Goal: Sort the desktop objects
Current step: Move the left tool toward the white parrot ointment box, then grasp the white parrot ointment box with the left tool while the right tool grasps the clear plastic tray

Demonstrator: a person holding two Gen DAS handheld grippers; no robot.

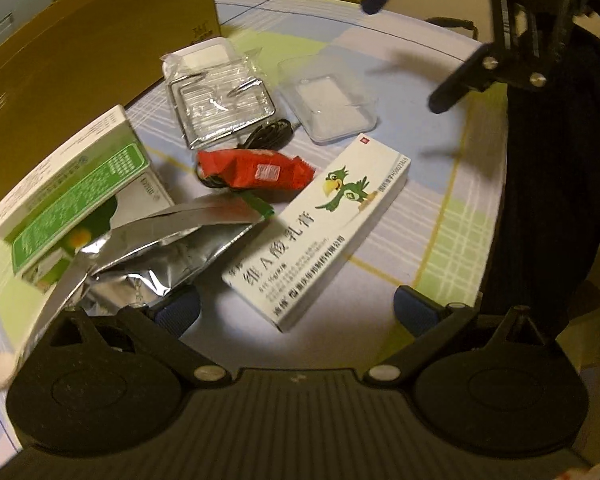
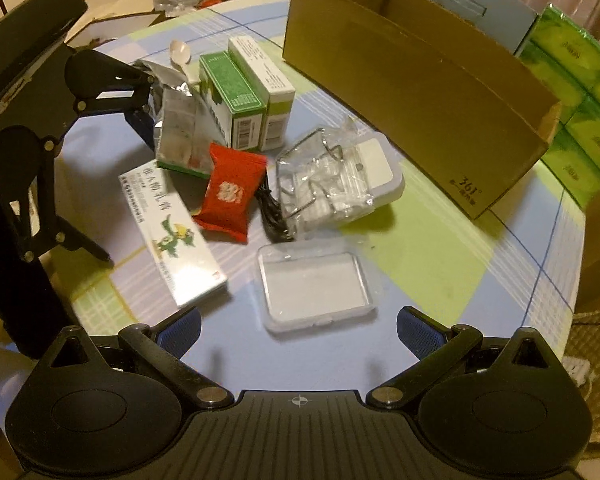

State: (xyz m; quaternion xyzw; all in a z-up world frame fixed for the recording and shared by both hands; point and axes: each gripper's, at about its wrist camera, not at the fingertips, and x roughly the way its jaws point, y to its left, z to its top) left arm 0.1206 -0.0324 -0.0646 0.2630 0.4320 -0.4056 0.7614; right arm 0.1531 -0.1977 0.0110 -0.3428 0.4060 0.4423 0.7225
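A heap of small items lies on the round table. In the left wrist view my left gripper (image 1: 298,312) is open, low over the near end of a white cream box with a green parrot (image 1: 320,232). Its left finger sits against a silver foil pouch (image 1: 152,256). Beyond lie a red sachet (image 1: 256,172), a black cable (image 1: 268,136) and a wrapped wire rack (image 1: 220,96). My right gripper (image 2: 300,332) is open, just short of a clear plastic case (image 2: 314,288), touching nothing. The right wrist view also shows the left gripper (image 2: 120,188) straddling the parrot box (image 2: 172,232).
A long open cardboard box (image 2: 412,92) stands at the back of the table. Two upright green and white cartons (image 2: 244,96) lean beside the pouch, with a white spoon (image 2: 180,54) behind. Green tissue packs (image 2: 572,96) are stacked off the table's (image 2: 440,264) right edge.
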